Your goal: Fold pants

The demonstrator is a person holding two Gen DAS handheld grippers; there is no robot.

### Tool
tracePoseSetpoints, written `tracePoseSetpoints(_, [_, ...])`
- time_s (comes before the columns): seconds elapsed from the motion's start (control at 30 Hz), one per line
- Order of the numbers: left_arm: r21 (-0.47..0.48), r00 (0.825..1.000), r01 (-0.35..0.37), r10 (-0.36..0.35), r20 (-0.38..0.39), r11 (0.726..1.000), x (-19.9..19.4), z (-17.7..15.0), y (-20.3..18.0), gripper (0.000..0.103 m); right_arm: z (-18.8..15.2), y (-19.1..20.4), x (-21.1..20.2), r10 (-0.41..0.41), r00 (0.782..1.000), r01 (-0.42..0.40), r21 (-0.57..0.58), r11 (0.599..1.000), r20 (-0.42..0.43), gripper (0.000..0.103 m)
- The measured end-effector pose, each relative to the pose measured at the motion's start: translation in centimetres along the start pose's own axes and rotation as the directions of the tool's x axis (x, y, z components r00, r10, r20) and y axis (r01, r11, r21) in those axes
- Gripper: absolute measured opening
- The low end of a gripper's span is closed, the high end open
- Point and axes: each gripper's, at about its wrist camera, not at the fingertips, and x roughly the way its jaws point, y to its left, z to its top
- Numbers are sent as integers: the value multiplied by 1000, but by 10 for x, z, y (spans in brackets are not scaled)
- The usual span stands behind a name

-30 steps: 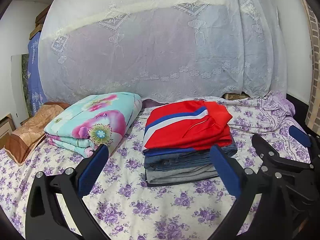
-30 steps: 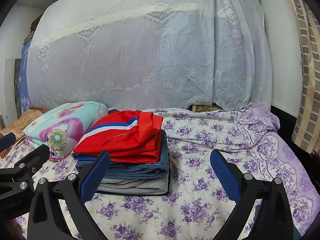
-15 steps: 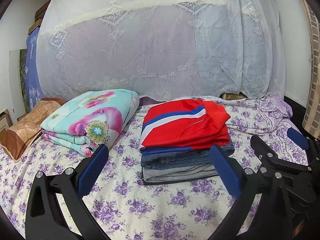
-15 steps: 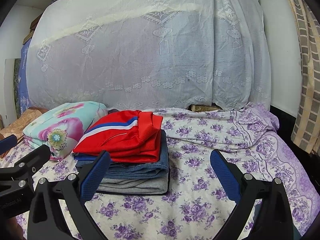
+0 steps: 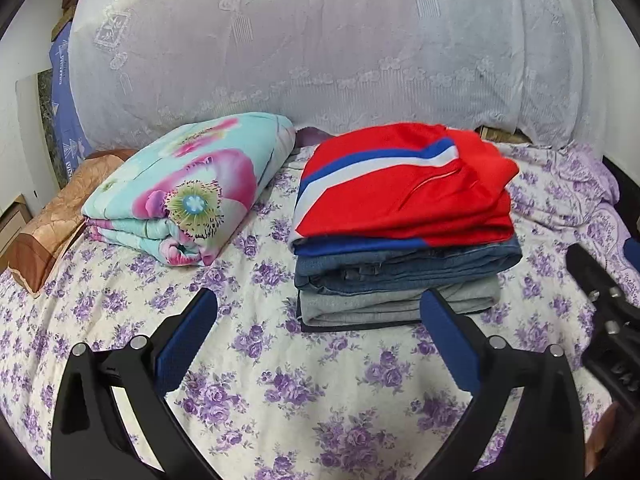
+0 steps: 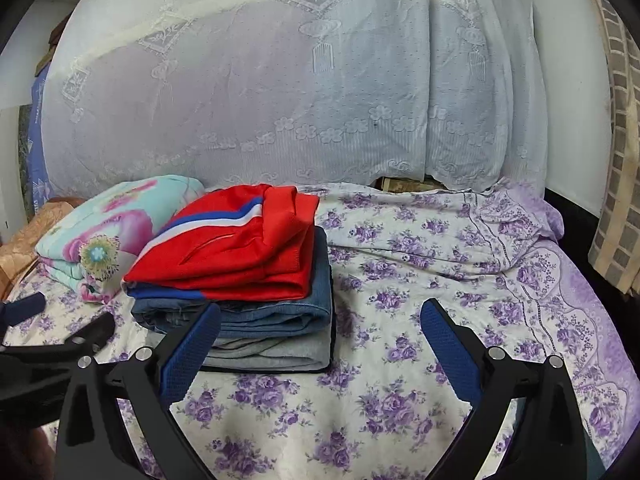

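Folded pants (image 5: 400,264) stacked on bed (image 5: 280,380), red pair on top, next to folded blanket (image 5: 192,196). Left gripper (image 5: 318,316) & right gripper (image 6: 320,322): jaws wide apart, holding nothing, above sheet.

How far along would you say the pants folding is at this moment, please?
Done, by the look of it: red track pants lie folded on top of folded jeans and grey pants in one neat stack on the bed. In hand: nothing; the left claw and right claw are both open and empty. Left: no unfolded pants show in either view.
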Motion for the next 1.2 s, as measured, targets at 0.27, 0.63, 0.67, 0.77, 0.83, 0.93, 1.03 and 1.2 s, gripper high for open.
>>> tracePoseSetpoints(0.27, [-17,997,52,-51,52,999,-16,3,4,99,5,-6,-12,26,999,-27,28,999,31,100])
tracePoseSetpoints(0.63, [-4,987,55,-54,149,998,-48,7,5,99,14,-14,-39,49,993,-55,54,997,106,100])
tracePoseSetpoints(0.67, [-4,987,57,-56,153,998,-50,7,5,99,15,-14,-41,51,993,-58,55,997,111,100])
tracePoseSetpoints(0.77, [-3,984,63,-62,168,998,-56,7,5,99,15,-13,-45,53,991,-59,53,997,121,100])
tracePoseSetpoints(0.83, [2,983,64,-63,175,998,-60,7,4,99,15,-13,-45,51,991,-58,52,997,120,100])
tracePoseSetpoints(0.93, [13,981,64,-65,184,998,-63,7,2,99,15,-12,-44,58,992,-64,51,997,113,100])
tracePoseSetpoints(1.03, [19,980,65,-67,189,998,-66,6,0,99,15,-11,-44,57,992,-63,50,997,113,100])
tracePoseSetpoints(1.2, [23,978,66,-69,195,998,-68,5,-1,99,15,-10,-44,58,992,-64,51,997,112,100])
